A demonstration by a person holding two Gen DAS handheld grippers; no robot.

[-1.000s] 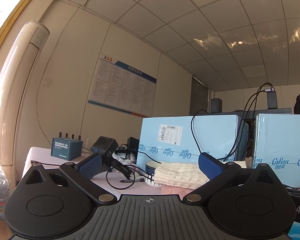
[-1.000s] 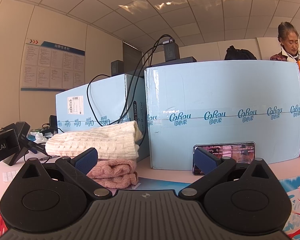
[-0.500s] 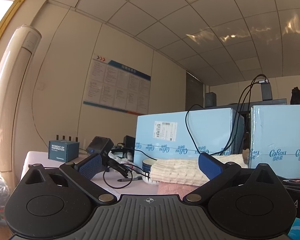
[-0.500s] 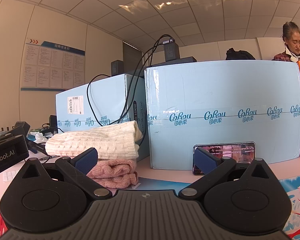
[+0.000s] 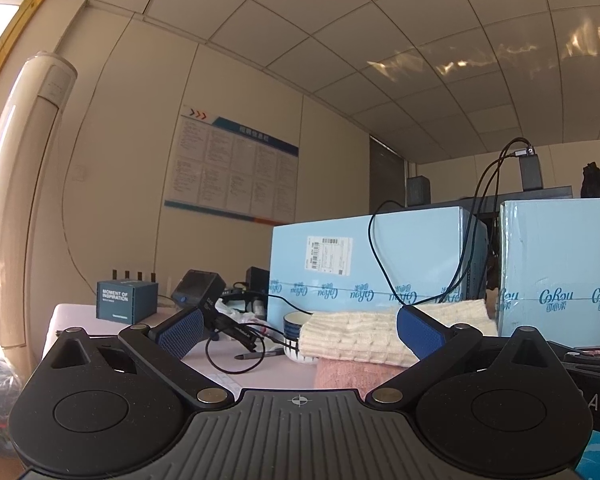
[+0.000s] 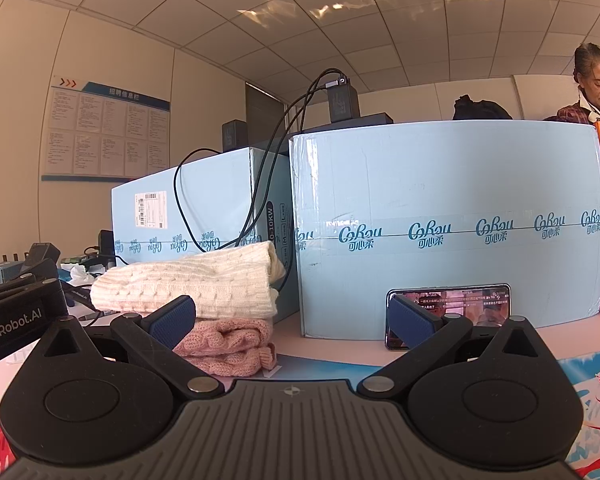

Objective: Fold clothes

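Ahead: white sweater (image 6: 188, 288) folded atop pink sweater (image 6: 228, 344), against two blue boxes (image 6: 448, 224). Phone (image 6: 460, 308) leans right; cables (image 5: 236, 344), bowl (image 5: 294, 324) left. Left gripper (image 5: 298, 330) and right gripper (image 6: 292, 320): jaws spread, empty.

Cream cable-knit sweater (image 6: 188, 286), folded, sits stacked right on top of a folded pink knit (image 6: 228, 346), left of center, low in the frame.
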